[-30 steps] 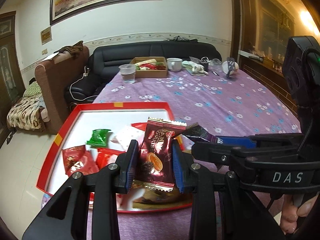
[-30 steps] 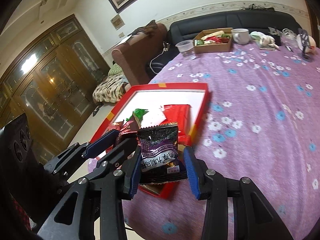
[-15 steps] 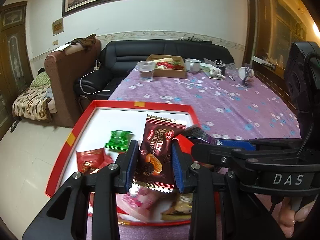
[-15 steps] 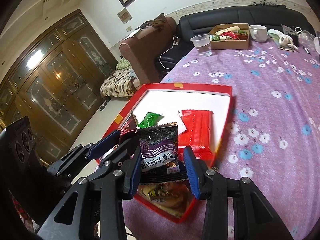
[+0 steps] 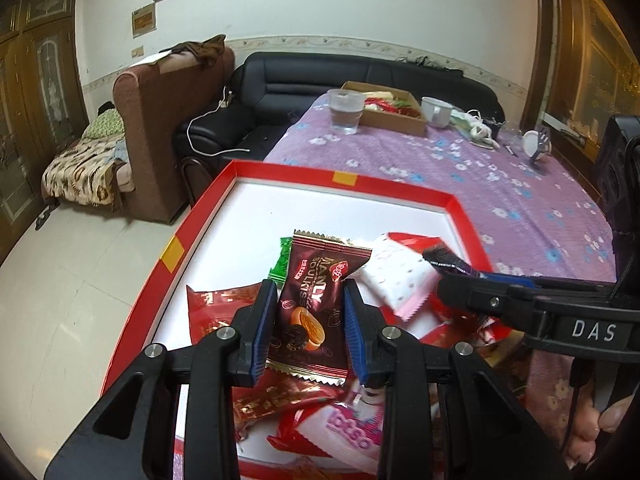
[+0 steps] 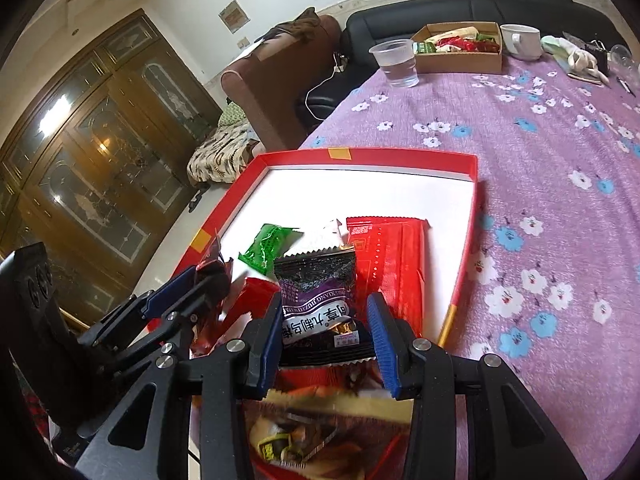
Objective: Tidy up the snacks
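The left gripper had its two blue-padded jaws pinched on one dark brown chocolate-almond packet, held upright above the near part of the red tray. The right gripper had its jaws closed less tightly around one black-and-purple snack packet; the left pad pressed the packet's edge, while whether the right pad touched it could not be told. That packet also hung over the tray's near end, and the two grippers stood just beside each other, the left one showing at the lower left of the right wrist view. Under them, on the tray's white floor, lay one small green packet, one white packet with red dots, one long red packet near the tray's right wall, and a loose heap of red and pink wrappers closest to the cameras, too overlapped and blurred to count. The far half of the tray floor showed bare white. Two orange tape tabs marked the rim, one on the far wall and one on the left wall. The tray sat at the near corner of a table under a purple flowered cloth. At the table's far end stood one clear plastic cup, one brown cardboard box of more snacks and one white mug, well apart from the tray. Behind the table were one black sofa and one brown armchair.
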